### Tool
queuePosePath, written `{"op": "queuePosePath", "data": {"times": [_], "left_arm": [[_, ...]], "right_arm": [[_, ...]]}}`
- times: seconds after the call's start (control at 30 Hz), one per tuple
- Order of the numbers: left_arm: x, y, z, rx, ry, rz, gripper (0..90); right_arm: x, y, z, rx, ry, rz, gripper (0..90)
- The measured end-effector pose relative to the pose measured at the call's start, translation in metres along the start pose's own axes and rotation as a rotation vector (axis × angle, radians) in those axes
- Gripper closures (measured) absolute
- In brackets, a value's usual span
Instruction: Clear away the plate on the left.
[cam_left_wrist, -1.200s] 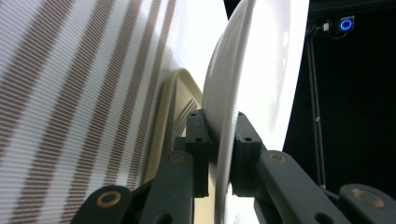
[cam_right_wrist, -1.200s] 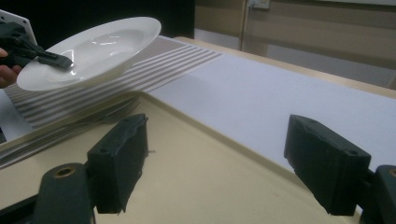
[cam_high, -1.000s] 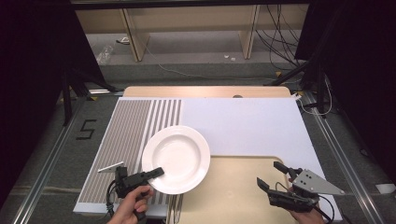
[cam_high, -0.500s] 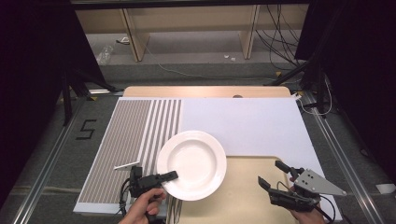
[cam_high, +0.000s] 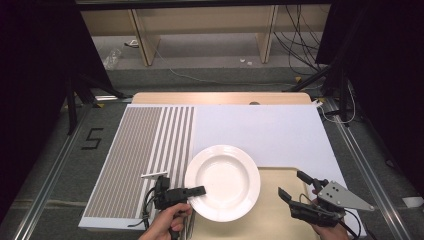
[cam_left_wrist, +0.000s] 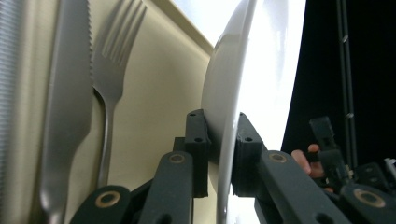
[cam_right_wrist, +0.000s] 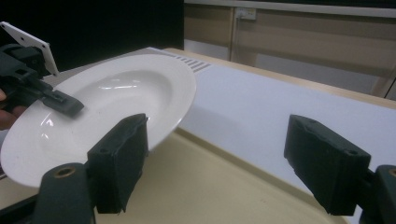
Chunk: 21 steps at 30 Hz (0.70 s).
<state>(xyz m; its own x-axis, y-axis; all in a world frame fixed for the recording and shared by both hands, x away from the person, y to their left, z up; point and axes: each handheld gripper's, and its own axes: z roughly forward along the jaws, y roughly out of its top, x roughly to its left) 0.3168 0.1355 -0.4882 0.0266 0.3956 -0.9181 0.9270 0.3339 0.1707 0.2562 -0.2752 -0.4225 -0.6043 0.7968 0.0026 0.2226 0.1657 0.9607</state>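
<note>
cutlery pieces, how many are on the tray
2: a knife and a fork lie side by side on the beige tray, beside the plate. More may be hidden under the plate.

Left hand-held gripper (cam_high: 200, 190) clamped — right (cam_high: 295, 186) agape

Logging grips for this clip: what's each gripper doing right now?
Left gripper: closed on the rim of the white plate.
Right gripper: open, holding nothing.
</note>
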Motion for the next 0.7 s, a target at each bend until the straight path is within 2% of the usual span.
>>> {"op": "queuePosePath", "data": {"times": [0.23, 0.7], "left_arm": [[-0.005, -0.004, 0.01, 0.027, 0.009, 0.026, 79.7], [-0.011, -0.016, 0.036, 0.118, 0.023, 0.065, 79.5]], "right_arm": [[0.0, 0.0, 0.0, -0.001, 0.001, 0.0, 22.6], [0.0, 0.0, -0.001, -0.003, 0.002, 0.002, 22.6]]}}
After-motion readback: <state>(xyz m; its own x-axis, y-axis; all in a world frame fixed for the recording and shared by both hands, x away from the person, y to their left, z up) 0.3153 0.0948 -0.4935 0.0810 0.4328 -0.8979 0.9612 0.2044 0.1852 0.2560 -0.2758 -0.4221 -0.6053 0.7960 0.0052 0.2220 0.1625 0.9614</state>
